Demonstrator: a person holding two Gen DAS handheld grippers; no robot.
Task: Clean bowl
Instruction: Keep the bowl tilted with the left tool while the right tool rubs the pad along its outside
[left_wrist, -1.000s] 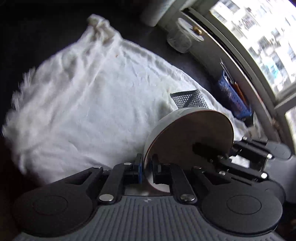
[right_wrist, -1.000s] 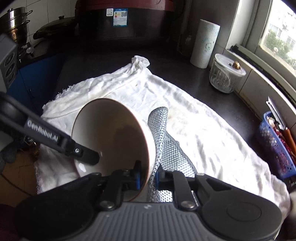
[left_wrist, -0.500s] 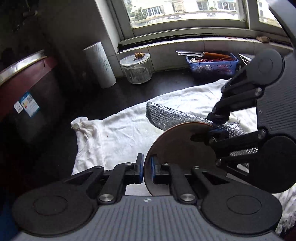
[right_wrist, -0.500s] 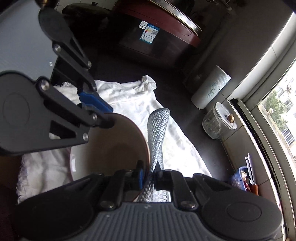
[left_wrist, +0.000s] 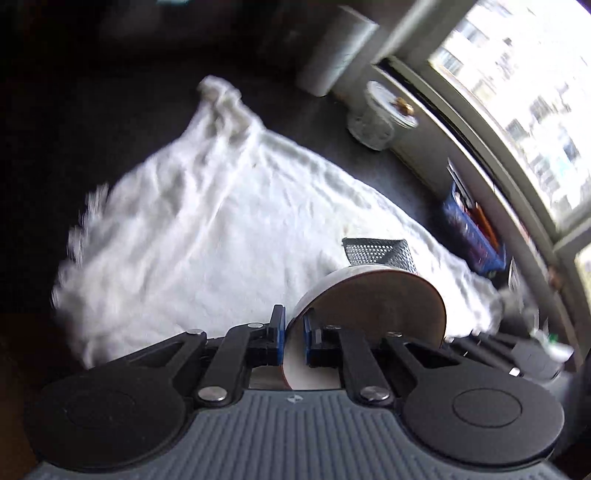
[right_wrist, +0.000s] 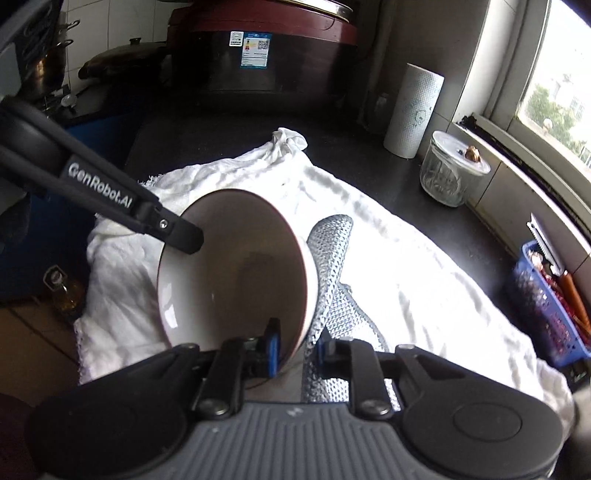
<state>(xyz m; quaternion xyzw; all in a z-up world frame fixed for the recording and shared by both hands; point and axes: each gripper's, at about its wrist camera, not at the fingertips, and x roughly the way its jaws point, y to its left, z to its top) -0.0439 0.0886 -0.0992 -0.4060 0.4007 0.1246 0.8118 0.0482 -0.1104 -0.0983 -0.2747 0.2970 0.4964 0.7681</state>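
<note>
A dark desk (right_wrist: 229, 129) runs along a window (right_wrist: 554, 92), with a rumpled white cloth (right_wrist: 424, 266) spread over most of it. Behind the cloth stand a large dark-red cooker (right_wrist: 258, 48), a paper towel roll (right_wrist: 413, 110) and a lidded glass jar (right_wrist: 452, 173); a blue basket (right_wrist: 546, 310) of utensils sits by the sill.

The bowl (right_wrist: 236, 273) is held tilted on its side above the cloth, white outside with a brownish, glossy inside and a thin dark rim. The left tool (left_wrist: 294, 334) is clamped on the bowl's rim, one blue pad inside and one outside. The right tool (right_wrist: 295, 350) is closed on the opposite rim together with a silvery mesh scrubbing cloth (right_wrist: 332, 266), which lies pressed against the bowl's outer wall and trails down onto the white cloth.

The left wrist view is smeared, so the cloth edges and sill objects are blurred there; the bowl's base and the scrubber's lower end are hidden behind the tool bodies
</note>
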